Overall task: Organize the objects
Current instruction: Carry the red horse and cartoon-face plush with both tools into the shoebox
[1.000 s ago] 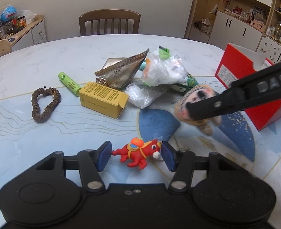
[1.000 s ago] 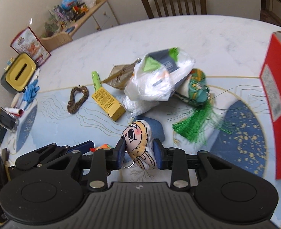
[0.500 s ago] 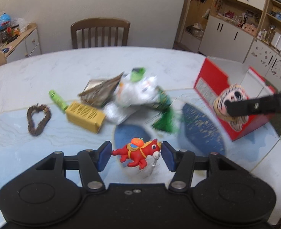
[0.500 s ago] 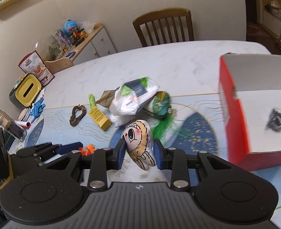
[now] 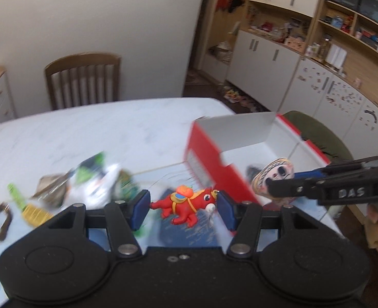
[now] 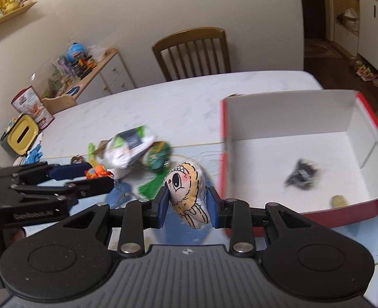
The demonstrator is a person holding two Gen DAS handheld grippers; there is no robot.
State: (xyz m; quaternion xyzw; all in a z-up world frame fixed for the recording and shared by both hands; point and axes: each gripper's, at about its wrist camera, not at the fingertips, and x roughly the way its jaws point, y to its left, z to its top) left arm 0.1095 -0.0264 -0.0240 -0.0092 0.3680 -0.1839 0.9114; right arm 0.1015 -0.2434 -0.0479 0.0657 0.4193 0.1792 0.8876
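Carrying two toys toward the red box (image 6: 286,154), raised off the worktop (image 6: 178,100).
The left hand-held gripper (image 5: 183,206) stayed clenched on the red horse (image 5: 186,204); the right hand-held gripper (image 6: 186,204) on the plush doll (image 6: 187,191). Compared with a second earlier, both had swung from the clutter pile (image 6: 135,147) to beside the open box.

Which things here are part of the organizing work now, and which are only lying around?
In the job:
- red horse toy, held by left gripper
- plush face toy, held by right gripper
- red box

Lying about:
- white plastic bag
- chair
- yellow container
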